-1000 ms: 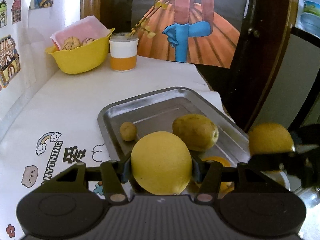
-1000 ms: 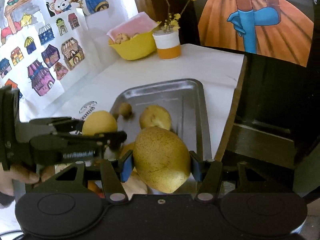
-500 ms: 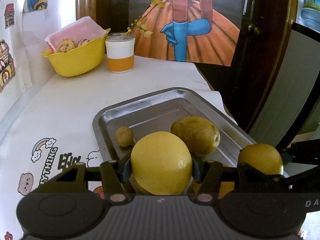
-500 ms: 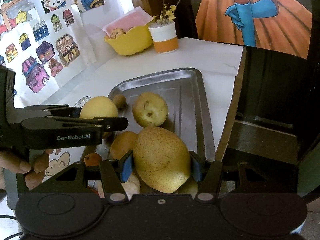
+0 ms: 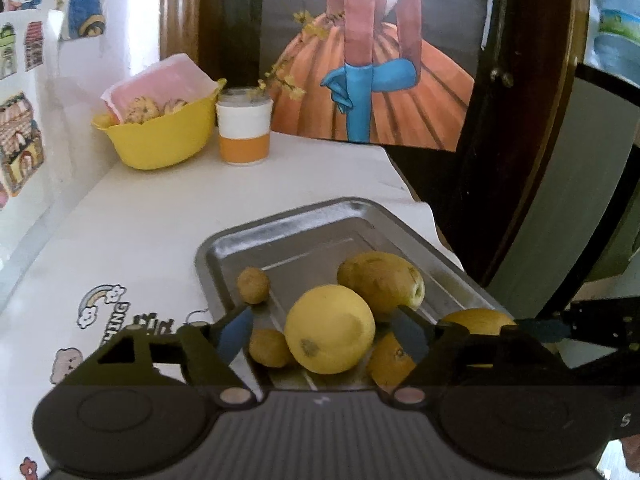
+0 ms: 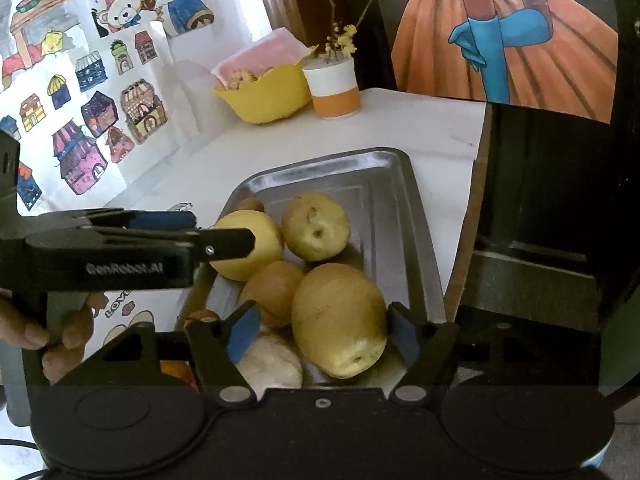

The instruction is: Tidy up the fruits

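Observation:
A metal tray (image 5: pixel 304 232) (image 6: pixel 384 184) on the white table holds several yellowish fruits. My left gripper (image 5: pixel 322 334) is open, and the round yellow fruit (image 5: pixel 330 328) (image 6: pixel 252 248) lies in the tray between its blue pads without being pinched. My right gripper (image 6: pixel 324 334) is open too, with a speckled pear (image 6: pixel 338 320) (image 5: pixel 476 318) lying between its fingers. Another pear (image 5: pixel 380 280) (image 6: pixel 316 226) sits farther back. A small brown fruit (image 5: pixel 253 285), a second one (image 5: pixel 270 347) and an orange (image 5: pixel 390 360) lie around them.
A yellow bowl (image 5: pixel 160 140) with a pink cloth and a white-and-orange cup (image 5: pixel 244 136) holding a flower sprig stand at the table's far end. The table edge (image 6: pixel 478 184) runs just right of the tray, beside a dark cabinet. A hand (image 6: pixel 60 332) holds the left gripper.
Both grippers came down toward the tray and opened. The round yellow fruit and the speckled pear, held before, now lie loose in the tray.

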`<state>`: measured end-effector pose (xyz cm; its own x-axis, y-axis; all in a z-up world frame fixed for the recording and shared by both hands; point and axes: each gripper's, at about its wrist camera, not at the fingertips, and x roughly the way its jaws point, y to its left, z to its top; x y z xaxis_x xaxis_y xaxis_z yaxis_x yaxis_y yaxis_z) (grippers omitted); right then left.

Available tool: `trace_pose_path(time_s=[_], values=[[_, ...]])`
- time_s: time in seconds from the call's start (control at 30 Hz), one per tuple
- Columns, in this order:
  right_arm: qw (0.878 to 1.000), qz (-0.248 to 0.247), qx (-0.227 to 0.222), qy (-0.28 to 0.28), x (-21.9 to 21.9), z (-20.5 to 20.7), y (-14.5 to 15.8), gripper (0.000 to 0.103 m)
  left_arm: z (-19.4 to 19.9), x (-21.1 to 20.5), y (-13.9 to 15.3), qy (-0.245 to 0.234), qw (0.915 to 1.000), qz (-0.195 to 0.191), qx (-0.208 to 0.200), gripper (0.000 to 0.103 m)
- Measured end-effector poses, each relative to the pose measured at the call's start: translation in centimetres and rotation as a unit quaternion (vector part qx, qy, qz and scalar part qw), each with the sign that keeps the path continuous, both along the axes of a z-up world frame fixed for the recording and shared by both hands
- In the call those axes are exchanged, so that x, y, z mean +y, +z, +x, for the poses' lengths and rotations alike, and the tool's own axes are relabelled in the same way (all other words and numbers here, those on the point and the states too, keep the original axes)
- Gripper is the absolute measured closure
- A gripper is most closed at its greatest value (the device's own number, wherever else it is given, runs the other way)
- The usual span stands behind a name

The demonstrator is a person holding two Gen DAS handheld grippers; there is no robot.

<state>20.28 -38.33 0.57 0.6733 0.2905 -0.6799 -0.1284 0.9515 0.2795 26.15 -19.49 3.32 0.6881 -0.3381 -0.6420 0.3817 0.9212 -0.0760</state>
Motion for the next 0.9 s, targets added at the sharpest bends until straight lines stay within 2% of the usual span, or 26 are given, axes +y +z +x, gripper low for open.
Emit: trace_pose_path(time_s=[0.2, 0.43, 0.6, 0.77, 0.9], values=[[0.999, -0.007, -0.03, -0.011, 0.5, -1.3, 1.1, 0.014, -0.8, 1.9, 1.1, 0.03, 0.9993, -0.02, -0.011, 0.002], [0.997, -0.02, -0.072, -0.028, 1.1, -3.2, 2.5, 0.005, -2.3, 4.6, 1.8, 0.072, 0.9959, -0.052, -0.017, 0.001], [0.995, -0.01, -0.092, -0.045, 1.5, -4.3, 3.2, 0.001, -4.3, 6.6, 2.0, 0.102, 0.9922, -0.064, -0.034, 0.001], [0.993, -0.005, -0.108, -0.054, 2.6, -5.5, 3.9, 0.001, -6.4, 8.1, 2.5, 0.109, 0.9899, -0.077, -0.048, 0.001], [0.992, 0.002, -0.116, -0.055, 3.4, -6.5, 4.4, 0.001, -7.7, 8.9, 2.9, 0.108, 0.9903, -0.069, -0.054, 0.001]])
